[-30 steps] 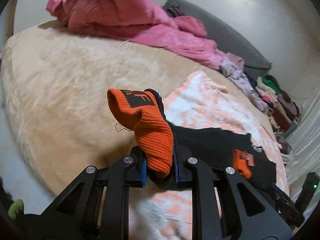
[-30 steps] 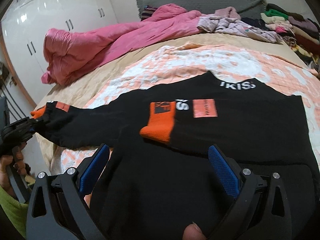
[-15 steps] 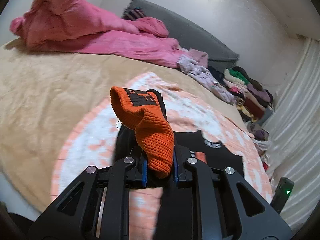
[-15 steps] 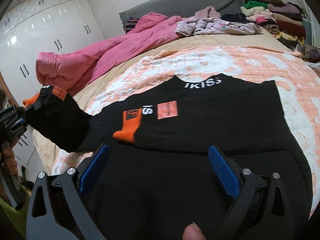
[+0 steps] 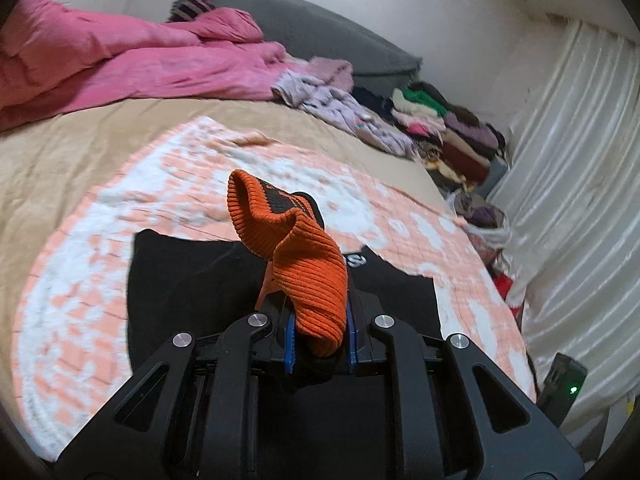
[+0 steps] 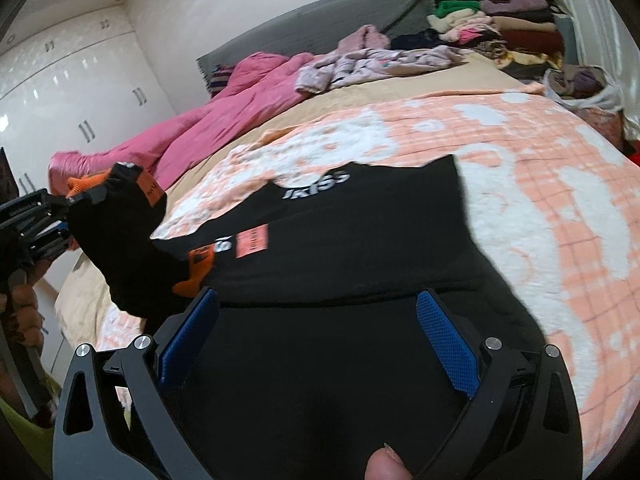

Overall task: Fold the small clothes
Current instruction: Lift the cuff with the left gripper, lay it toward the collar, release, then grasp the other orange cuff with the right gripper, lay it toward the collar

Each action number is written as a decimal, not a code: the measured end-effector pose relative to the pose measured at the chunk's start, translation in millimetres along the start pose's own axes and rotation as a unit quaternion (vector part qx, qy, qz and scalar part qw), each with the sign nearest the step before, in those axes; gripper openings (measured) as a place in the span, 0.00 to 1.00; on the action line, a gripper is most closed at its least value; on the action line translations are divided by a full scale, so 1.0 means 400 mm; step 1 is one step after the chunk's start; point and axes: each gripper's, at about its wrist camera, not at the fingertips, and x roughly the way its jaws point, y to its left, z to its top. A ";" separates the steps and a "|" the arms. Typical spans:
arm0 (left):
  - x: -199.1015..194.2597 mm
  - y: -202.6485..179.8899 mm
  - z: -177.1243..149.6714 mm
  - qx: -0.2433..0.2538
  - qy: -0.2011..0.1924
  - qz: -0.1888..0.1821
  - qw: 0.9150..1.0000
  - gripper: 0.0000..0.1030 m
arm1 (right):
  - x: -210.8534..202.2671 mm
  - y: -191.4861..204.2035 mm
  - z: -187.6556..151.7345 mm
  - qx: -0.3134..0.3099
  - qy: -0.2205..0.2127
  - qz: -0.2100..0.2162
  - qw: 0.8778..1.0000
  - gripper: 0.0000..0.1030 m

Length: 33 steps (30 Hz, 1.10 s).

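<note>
Halfway: right sleeve [image 6: 208, 260] already folded across black sweater [image 6: 360, 248]. Left gripper [image 5: 320, 336] clamped on orange cuff [image 5: 304, 264] at 9 o'clock. Right gripper [image 6: 316, 344] fingers wide, empty.

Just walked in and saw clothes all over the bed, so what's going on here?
A person is folding a black sweater spread on a peach and white blanket. The left hand-held gripper is shut on the orange cuff of one sleeve, lifted above the sweater. The other sleeve's cuff already lies across the sweater's front. The right hand-held gripper is open over the lower part of the sweater, holding nothing.
</note>
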 end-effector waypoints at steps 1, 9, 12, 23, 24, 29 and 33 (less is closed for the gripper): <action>0.016 -0.013 -0.002 0.004 0.005 0.000 1.000 0.10 | -0.003 -0.013 0.000 0.004 -0.001 -0.002 1.000 0.96; 0.136 -0.099 -0.056 0.045 0.061 -0.004 0.997 0.10 | -0.019 -0.105 -0.008 0.033 -0.003 -0.023 0.999 0.96; 0.173 -0.122 -0.074 0.060 0.075 -0.003 0.995 0.12 | -0.018 -0.116 -0.009 0.036 -0.003 -0.024 0.999 0.96; 0.184 -0.114 -0.086 0.060 0.083 -0.032 0.994 0.46 | 0.021 -0.125 -0.018 0.037 0.013 -0.027 0.999 0.96; 0.181 -0.099 -0.086 0.064 0.079 -0.013 0.995 0.46 | 0.029 -0.119 -0.020 0.034 0.016 -0.024 0.999 0.96; 0.177 -0.050 -0.085 0.078 0.061 0.050 0.994 0.47 | 0.088 -0.080 -0.030 0.018 0.042 -0.003 0.999 0.96; 0.170 0.004 -0.091 0.073 0.054 0.083 0.992 0.47 | 0.138 -0.052 -0.032 0.014 0.061 0.008 0.998 0.88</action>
